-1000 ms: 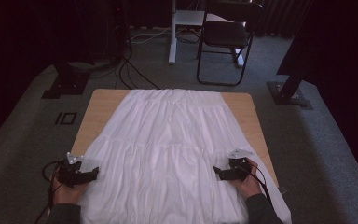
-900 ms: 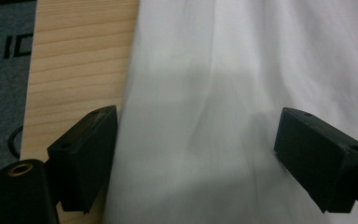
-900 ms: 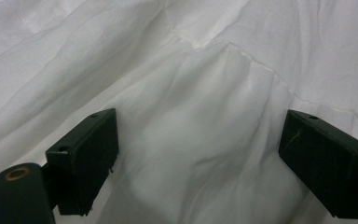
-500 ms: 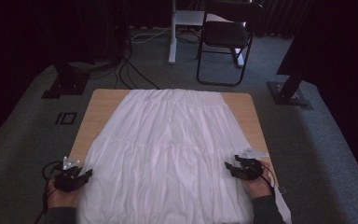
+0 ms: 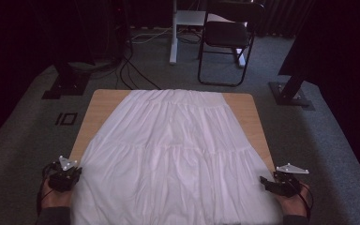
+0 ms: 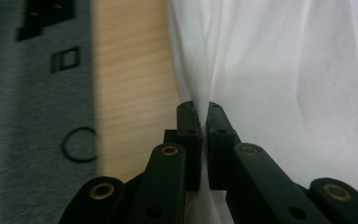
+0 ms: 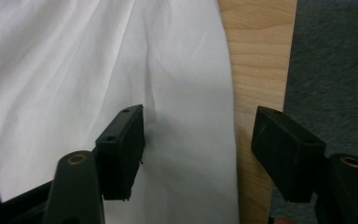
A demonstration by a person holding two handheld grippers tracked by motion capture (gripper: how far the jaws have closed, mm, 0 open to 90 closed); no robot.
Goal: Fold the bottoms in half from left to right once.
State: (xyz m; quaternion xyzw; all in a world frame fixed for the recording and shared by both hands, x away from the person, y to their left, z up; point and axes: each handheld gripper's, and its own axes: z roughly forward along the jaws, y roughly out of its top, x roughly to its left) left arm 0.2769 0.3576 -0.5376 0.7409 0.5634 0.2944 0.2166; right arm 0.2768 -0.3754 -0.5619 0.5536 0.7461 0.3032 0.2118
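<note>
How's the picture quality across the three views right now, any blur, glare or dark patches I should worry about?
High view: dim and soft, the room behind the table nearly black, the white skirt brightest with faint folds. Left gripper view: the floor and table edge streak with blur, the white cloth is near washed out, and the left gripper is soft up close. Right gripper view: evenly lit, wood grain sharp, the right gripper slightly soft.

On my feed the skirt (image 5: 173, 154) mid-frame is plain white, the table (image 5: 102, 105) under it light wood grain, grey speckled carpet (image 5: 23, 140) all round, black chair (image 5: 227, 35) up top.
</note>
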